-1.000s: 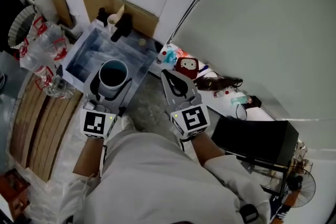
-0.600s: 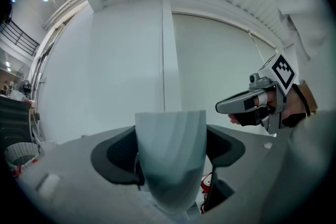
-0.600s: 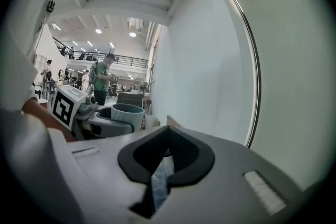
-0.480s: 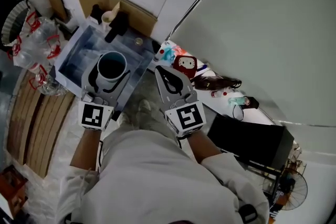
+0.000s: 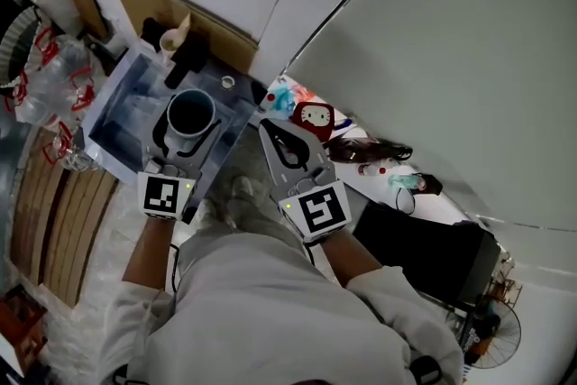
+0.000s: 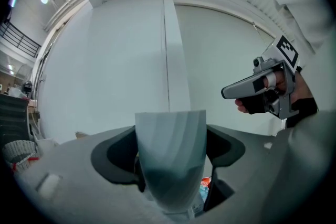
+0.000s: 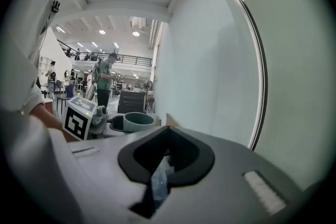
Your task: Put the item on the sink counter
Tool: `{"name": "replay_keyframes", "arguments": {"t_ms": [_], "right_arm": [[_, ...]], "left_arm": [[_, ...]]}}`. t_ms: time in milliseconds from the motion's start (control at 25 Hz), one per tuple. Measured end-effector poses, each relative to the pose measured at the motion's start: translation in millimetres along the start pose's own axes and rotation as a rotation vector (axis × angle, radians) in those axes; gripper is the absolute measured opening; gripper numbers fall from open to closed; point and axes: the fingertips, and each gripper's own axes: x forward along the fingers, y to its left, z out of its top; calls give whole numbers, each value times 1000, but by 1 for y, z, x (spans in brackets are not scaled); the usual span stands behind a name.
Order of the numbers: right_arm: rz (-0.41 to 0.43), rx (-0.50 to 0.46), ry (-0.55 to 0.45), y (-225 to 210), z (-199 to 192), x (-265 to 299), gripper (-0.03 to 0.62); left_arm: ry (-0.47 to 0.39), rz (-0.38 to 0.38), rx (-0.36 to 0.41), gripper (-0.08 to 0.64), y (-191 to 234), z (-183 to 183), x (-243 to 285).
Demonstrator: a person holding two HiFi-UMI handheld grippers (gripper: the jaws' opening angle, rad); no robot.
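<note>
L gripper jaws clamped on upright blue-grey cup. R gripper jaws closed, empty. Head view only: cup over near side of sink. L gripper view shows just wall behind the cup.

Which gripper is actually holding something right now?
The left gripper: its jaws clamp the grey-blue cup. The right gripper is shut with nothing between its jaws.

White shirt, grey left gripper, right gripper
</note>
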Motion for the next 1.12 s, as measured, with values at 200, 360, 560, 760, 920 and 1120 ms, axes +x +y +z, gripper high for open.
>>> {"name": "replay_keyframes", "arguments": {"t_ms": [200, 360, 560, 760, 920, 1120], "right_arm": [[16, 33, 7, -12, -6, 20, 5], [29, 32, 19, -22, -17, 35, 5], [36, 26, 44, -34, -28, 49, 5], [32, 22, 67, -44, -34, 53, 5], [32, 21, 84, -47, -39, 54, 5], [49, 10, 88, -45, -45, 60, 5]], "left_arm": [[-4, 2, -1, 382, 7, -17, 26], [-23, 5, 8, 382, 14, -33, 45], [-30, -2, 22, 380, 20, -55, 68], [-31, -13, 41, 379, 20, -75, 88], [-25, -9, 38, 379, 20, -93, 100], [-13, 4, 20, 379, 24, -111, 105]]}}
